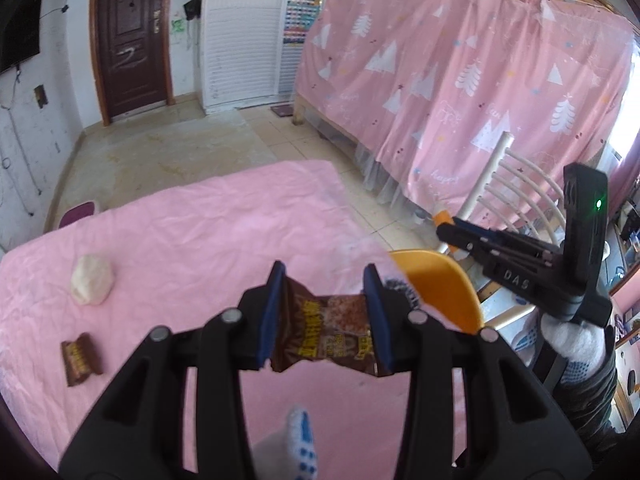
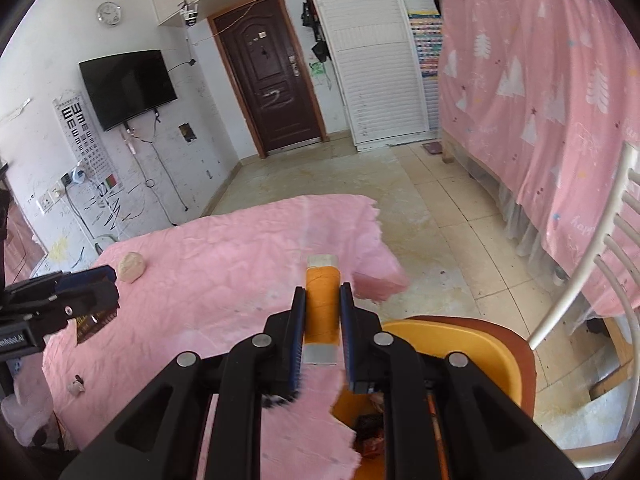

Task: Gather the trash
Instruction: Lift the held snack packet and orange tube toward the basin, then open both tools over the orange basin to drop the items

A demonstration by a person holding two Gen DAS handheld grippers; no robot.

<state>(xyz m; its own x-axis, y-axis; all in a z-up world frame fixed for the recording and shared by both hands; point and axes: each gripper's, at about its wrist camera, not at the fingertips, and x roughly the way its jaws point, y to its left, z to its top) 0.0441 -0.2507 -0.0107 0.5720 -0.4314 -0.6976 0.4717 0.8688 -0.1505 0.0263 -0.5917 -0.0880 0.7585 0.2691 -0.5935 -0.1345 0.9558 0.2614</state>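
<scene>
My left gripper [image 1: 324, 312] is shut on a brown snack wrapper [image 1: 328, 330] and holds it above the pink table [image 1: 200, 240], near the orange bin [image 1: 440, 284] at the table's right edge. My right gripper [image 2: 323, 312] is shut on an orange spool of thread [image 2: 322, 304], above the table edge by the bin [image 2: 460, 344]. A second brown wrapper [image 1: 80, 358] and a crumpled white paper ball [image 1: 91, 279] lie on the table's left side. The ball also shows in the right wrist view [image 2: 131, 266].
The orange bin holds some dark trash [image 2: 370, 432]. A white chair back [image 2: 592, 272] stands to the right. A bed with a pink curtain [image 1: 460, 92] runs along the right. A small crumpled scrap [image 2: 76, 386] lies on the table's near left.
</scene>
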